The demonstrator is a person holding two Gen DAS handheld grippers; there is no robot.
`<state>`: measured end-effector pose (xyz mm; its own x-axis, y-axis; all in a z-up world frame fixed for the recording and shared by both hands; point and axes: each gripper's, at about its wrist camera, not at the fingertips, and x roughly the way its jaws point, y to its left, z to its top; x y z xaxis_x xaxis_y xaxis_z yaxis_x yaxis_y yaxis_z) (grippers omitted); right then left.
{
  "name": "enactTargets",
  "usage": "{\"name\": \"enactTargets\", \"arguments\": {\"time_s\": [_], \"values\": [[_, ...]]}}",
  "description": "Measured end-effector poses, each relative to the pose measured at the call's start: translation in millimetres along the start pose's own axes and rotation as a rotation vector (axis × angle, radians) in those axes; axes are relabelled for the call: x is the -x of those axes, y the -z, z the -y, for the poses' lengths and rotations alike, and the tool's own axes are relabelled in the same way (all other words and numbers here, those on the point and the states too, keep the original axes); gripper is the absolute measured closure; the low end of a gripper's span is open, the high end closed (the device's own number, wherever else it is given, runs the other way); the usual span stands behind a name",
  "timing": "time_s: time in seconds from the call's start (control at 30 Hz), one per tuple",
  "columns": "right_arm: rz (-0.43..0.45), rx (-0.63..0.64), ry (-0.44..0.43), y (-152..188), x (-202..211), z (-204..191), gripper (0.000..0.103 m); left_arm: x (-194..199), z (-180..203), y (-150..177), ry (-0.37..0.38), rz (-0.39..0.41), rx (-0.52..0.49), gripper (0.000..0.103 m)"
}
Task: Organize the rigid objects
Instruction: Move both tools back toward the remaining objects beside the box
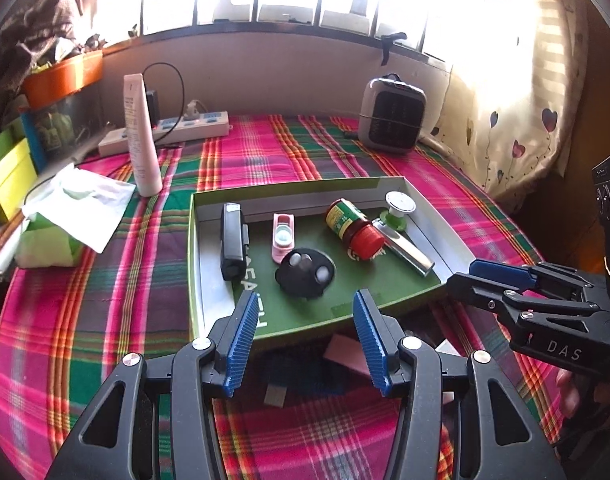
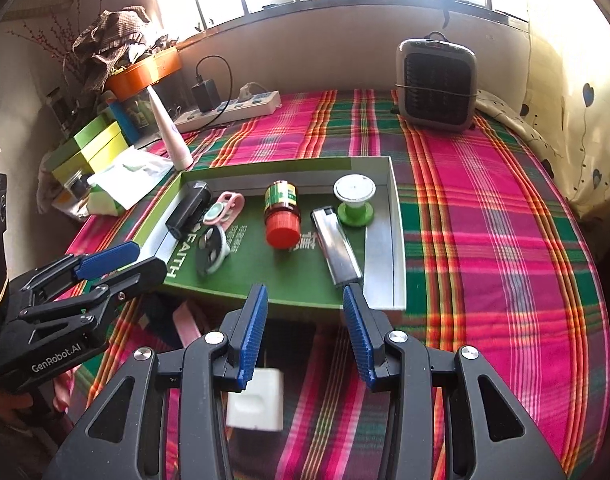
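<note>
The tray [image 1: 195,240] sat mid-bench on the plaid cloth [image 2: 485,220], already loaded: black box [image 1: 233,240], pink gadget [image 1: 283,236], black disc [image 1: 305,274], red-capped bottle [image 1: 355,228], silver lighter [image 1: 405,250] and a green-footed spool [image 1: 399,206]. Left outside, just in front of the tray's near edge, were a white block [image 2: 259,404] and a pink slab [image 1: 345,354], plus something dark I couldn't make out.

All of it looked like hard, light stuff to me. The white block seemed smooth plastic, probably a bit slick, so I'd pinch it across its flat sides. The pink slab looked thin, so its long edges would be the place to grab. The bottle would likely roll if nudged.

Left claw [image 1: 305,338] hung tilted down over the pink slab, spread wide and holding nothing. Right claw [image 2: 305,336] was angled down the same way above the white block, also parted and empty, with the block lower down, not pinched.
</note>
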<state>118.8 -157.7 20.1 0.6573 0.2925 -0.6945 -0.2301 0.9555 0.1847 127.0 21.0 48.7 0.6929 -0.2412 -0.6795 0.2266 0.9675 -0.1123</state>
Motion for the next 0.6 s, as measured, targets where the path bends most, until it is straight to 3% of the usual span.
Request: {"name": "enactTargets", "arguments": {"time_s": [0.23, 0.37, 0.6], "values": [[-0.001, -0.029, 0.011, 13.9, 7.2, 2.2, 0.061, 10.8, -1.0, 12.3, -0.007, 0.010, -0.011, 0.054], [-0.007, -0.026, 0.005, 19.7, 7.9, -1.8, 0.052, 13.2, -5.2, 17.3, -0.002, 0.009, 0.001, 0.054], [-0.030, -0.013, -0.011, 32.9, 3.7, -10.7, 0.051, 13.9, -17.6, 25.4, 0.005, 0.001, 0.036, 0.054]]}}
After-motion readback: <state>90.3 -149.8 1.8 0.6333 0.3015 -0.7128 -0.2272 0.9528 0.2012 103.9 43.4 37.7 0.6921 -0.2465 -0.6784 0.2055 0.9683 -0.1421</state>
